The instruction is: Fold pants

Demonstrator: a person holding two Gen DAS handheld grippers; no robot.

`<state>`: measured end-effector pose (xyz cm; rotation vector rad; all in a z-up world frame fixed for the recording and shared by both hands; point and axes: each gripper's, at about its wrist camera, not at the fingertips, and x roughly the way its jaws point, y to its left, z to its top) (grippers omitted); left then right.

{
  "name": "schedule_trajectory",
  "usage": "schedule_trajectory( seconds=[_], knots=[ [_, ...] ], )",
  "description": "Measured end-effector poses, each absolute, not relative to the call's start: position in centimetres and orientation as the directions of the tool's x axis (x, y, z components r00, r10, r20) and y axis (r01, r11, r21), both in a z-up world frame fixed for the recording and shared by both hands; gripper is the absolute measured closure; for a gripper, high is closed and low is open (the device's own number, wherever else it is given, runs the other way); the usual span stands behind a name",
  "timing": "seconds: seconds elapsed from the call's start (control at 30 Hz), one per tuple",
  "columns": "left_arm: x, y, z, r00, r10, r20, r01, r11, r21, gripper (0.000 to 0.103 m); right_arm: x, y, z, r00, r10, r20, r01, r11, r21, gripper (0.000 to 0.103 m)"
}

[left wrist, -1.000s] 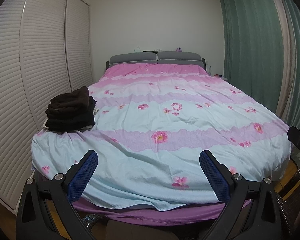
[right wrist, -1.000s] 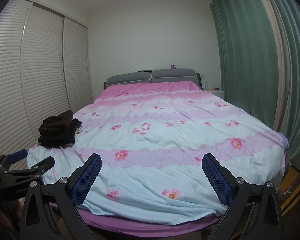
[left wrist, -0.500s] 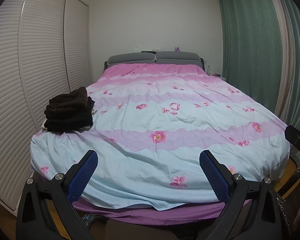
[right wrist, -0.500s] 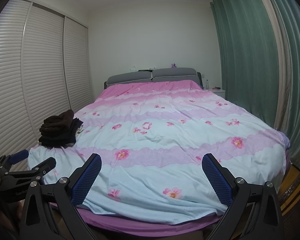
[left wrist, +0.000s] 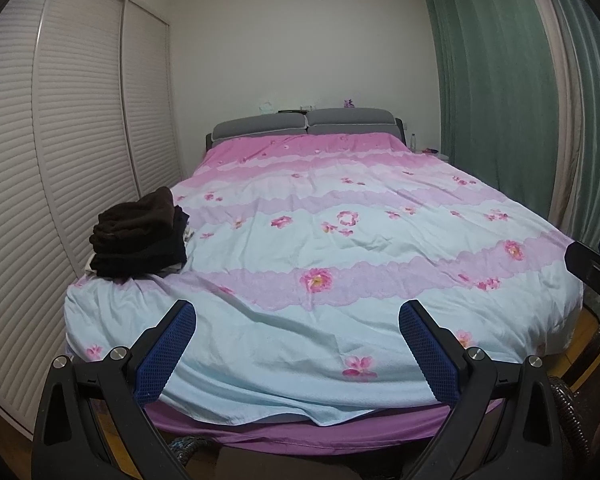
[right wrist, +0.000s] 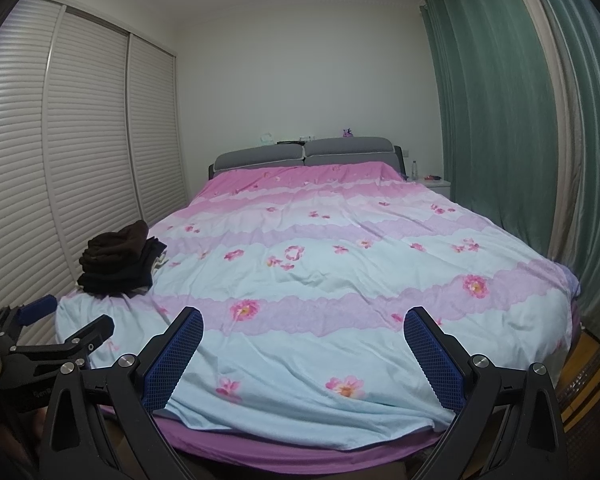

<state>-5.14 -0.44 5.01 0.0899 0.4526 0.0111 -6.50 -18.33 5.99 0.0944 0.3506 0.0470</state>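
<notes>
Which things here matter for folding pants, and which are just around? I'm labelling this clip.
Job: pile of dark clothes, left gripper, right gripper, both open and empty.
Around: floral duvet, grey headboard, green curtains, louvred wardrobe doors.

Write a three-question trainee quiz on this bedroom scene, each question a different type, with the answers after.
1. True or false: the left claw is shut on a piece of clothing.
2. Multiple choice: where does the pile of dark folded clothes sit on the floral duvet?
A. Against the grey headboard
B. Near the foot corner on the louvred wardrobe side
C. Beside the green curtain
3. Fill in the blank: in the right wrist view, the right claw is ____, with nothing between its blue pads.

Key: 1. False, it is open and holds nothing. 2. B. 3. open.
</notes>
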Motion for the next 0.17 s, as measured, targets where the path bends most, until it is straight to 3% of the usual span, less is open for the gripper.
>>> schedule_trajectory(
  seconds=[0.17],
  knots=[
    [-4.91,-0.62,4.76,0.895,0.022,-0.445,0.021,0.996,0.092,0.000,-6.48,-18.17,5.96,0.938,0.063,-0.342,-0.030,0.994,0.102,0.002]
  ],
)
